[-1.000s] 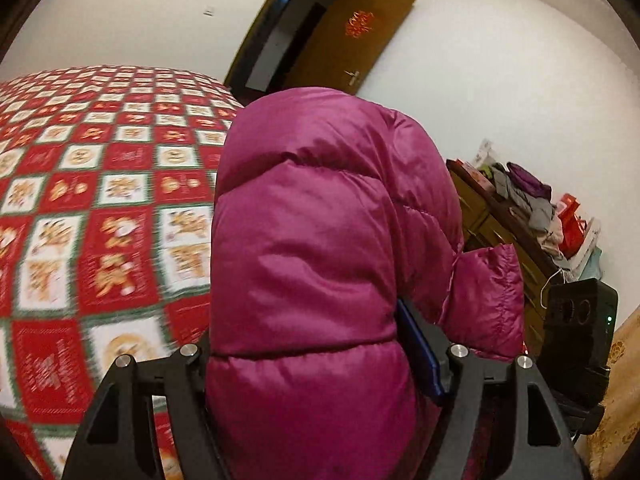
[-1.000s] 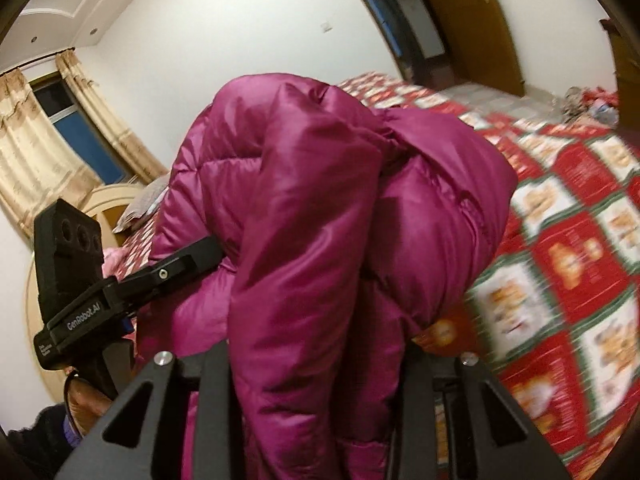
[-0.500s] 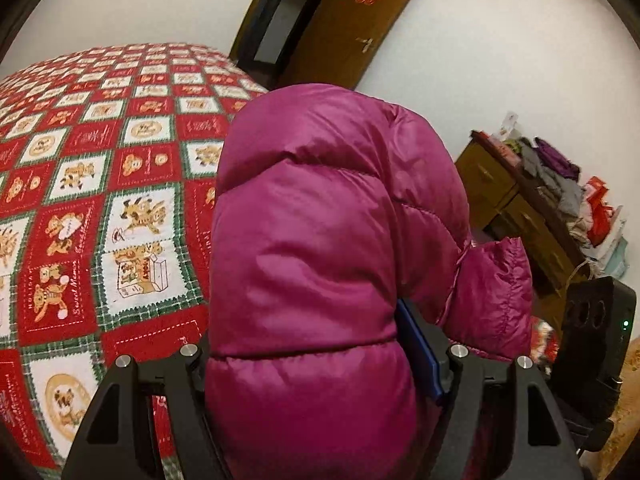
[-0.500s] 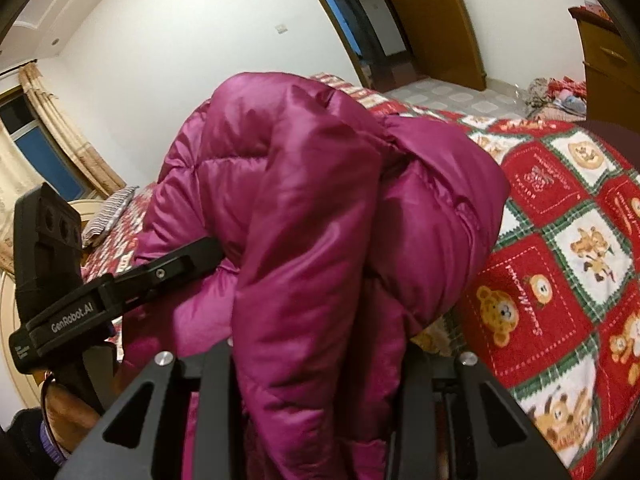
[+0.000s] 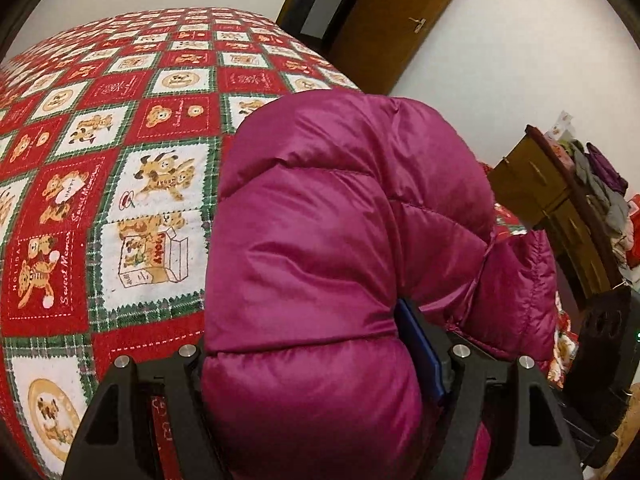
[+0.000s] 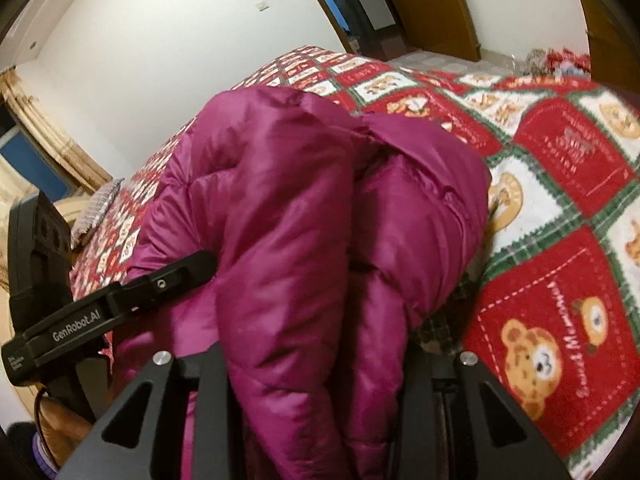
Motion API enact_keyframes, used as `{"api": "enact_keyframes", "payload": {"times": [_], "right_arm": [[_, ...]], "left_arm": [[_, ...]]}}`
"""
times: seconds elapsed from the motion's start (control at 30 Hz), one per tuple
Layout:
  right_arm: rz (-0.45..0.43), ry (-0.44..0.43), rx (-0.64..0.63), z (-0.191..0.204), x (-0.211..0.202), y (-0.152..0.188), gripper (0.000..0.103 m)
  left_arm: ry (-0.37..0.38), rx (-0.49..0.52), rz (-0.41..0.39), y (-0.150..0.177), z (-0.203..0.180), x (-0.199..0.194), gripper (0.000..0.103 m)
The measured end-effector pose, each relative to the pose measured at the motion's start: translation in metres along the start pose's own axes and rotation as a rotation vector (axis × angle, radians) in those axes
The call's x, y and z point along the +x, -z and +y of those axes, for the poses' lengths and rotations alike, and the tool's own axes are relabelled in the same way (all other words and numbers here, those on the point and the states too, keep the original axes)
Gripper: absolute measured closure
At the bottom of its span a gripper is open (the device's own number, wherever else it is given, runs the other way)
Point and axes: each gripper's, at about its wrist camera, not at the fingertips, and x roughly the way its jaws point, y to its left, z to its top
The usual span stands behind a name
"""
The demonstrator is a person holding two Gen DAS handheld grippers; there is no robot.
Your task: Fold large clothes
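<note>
My left gripper (image 5: 316, 364) and right gripper (image 6: 316, 360) are each clamped on thick rolls of the magenta quilted down jacket (image 5: 340, 240), bunched over the red teddy-bear patchwork bedspread (image 5: 100, 168); it's light, puffy, slippery, so I'd grip seams

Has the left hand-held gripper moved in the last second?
Yes. The left hand-held gripper, gripping the jacket, has come down closer to the bedspread; its squares look larger.
</note>
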Motion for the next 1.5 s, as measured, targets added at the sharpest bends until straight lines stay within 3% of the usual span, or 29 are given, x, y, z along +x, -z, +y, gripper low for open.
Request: {"api": "enact_keyframes", "payload": {"times": [0.2, 0.3, 0.33, 0.43, 0.57, 0.63, 0.77, 0.87, 1.03, 1.13, 1.27, 1.37, 1.5], "right_arm": [[-0.002, 0.039, -0.007, 0.004, -0.007, 0.002, 0.062], [0.006, 0.098, -0.015, 0.006, -0.015, 0.001, 0.044], [-0.016, 0.112, -0.015, 0.006, -0.024, 0.001, 0.039], [-0.096, 0.124, -0.009, 0.004, -0.062, 0.001, 0.039], [-0.244, 0.226, -0.039, 0.012, -0.117, -0.005, 0.038], [-0.27, 0.232, -0.069, 0.025, -0.127, -0.014, 0.04], [-0.199, 0.266, -0.143, 0.047, -0.097, -0.032, 0.056], [-0.097, 0.319, -0.094, 0.036, -0.049, -0.033, 0.068], [-0.075, 0.378, -0.014, 0.014, -0.027, -0.018, 0.068], [-0.061, 0.371, 0.028, 0.002, -0.02, -0.015, 0.067], [-0.105, 0.352, 0.044, -0.002, -0.015, -0.006, 0.066], [-0.146, 0.371, 0.027, 0.002, -0.017, 0.001, 0.066], [-0.179, 0.388, 0.016, 0.005, -0.017, 0.005, 0.066]], "left_arm": [[-0.036, 0.036, -0.007, 0.004, -0.001, 0.005, 0.018], [-0.058, 0.042, -0.006, 0.003, 0.002, 0.007, 0.011], [-0.069, 0.047, -0.005, 0.003, 0.002, 0.007, 0.01], [-0.096, 0.061, -0.008, 0.004, 0.001, 0.007, 0.008], [-0.144, 0.084, -0.021, 0.005, -0.003, 0.007, 0.005], [-0.172, 0.104, -0.029, 0.006, -0.006, 0.006, 0.004], [-0.218, 0.14, -0.044, 0.009, -0.012, 0.004, 0.004], [-0.23, 0.149, -0.041, 0.008, -0.011, 0.005, 0.003], [-0.229, 0.151, -0.024, 0.006, -0.01, 0.009, 0.002], [-0.235, 0.15, -0.017, 0.004, -0.01, 0.011, 0.002], [-0.237, 0.166, -0.034, 0.001, -0.013, 0.004, 0.002], [-0.286, 0.25, -0.134, -0.007, -0.027, -0.017, 0.002], [-0.283, 0.279, -0.233, -0.03, -0.038, -0.031, 0.002]]}}
